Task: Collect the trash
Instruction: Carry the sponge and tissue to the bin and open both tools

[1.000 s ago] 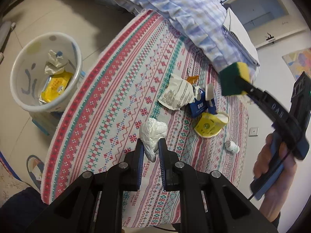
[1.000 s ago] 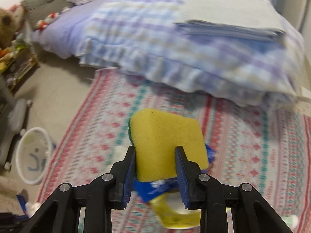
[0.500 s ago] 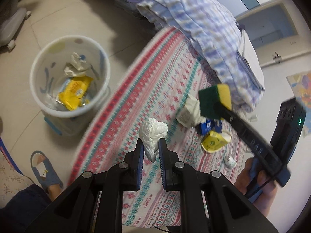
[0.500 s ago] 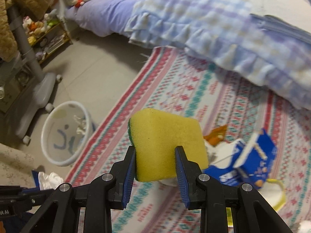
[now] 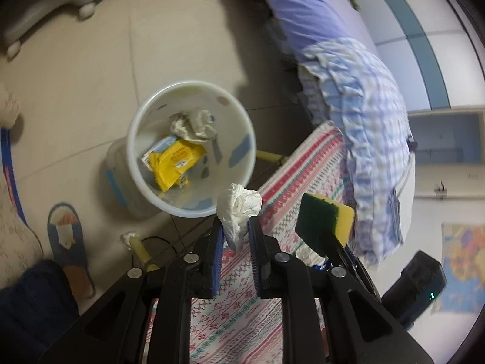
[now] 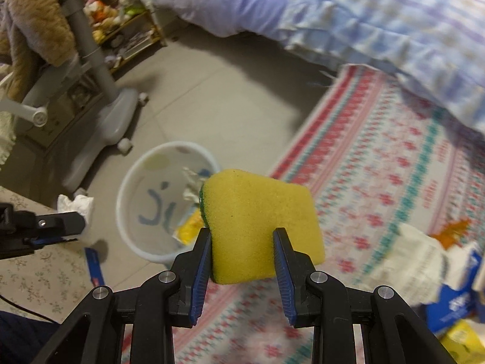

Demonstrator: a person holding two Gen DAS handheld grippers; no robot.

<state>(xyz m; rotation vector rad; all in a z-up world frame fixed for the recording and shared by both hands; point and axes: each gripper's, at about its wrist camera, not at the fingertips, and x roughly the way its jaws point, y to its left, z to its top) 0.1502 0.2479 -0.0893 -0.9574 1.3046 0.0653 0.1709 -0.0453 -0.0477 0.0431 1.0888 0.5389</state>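
A crumpled white tissue [image 5: 239, 212], wrinkled and bunched into a loose ball, is pinched between the blue-padded fingers of the left gripper [image 5: 235, 236], sitting at lower centre of the left wrist view and overlapping the near rim of a round white waste bin [image 5: 157, 115]. The bin stands on a beige tiled floor and holds a yellow wrapper [image 5: 174, 162] and a grey-white crumpled wad [image 5: 194, 126]. To the right of the tissue, the right gripper [image 6: 242, 241] clamps a sponge [image 6: 260, 224], yellow foam with a dark green scouring layer; in the left wrist view the sponge [image 5: 324, 221] appears at centre right, green face forward, held aloft on a long black arm over a patterned red, teal and white rug [image 5: 306, 166]. In the right wrist view the sponge fills the centre, hiding part of the bin [image 6: 133, 182], which lies left of centre; the left gripper [image 6: 75, 215] reaches in from the left edge with the tissue [image 6: 77, 204] at its tip, beside the bin's left side. At lower right of that view more litter lies on the rug [image 6: 379, 151]: a crumpled white paper [image 6: 406, 261], a blue carton [image 6: 454, 303] and a yellow container [image 6: 463, 342], all blurred. A bed with a blue checked quilt [image 6: 379, 9] runs across the top, and a grey wheeled chair base [image 6: 100, 115] stands upper left beside the bin. A blue slipper [image 5: 68, 230] rests at lower left of the left wrist view
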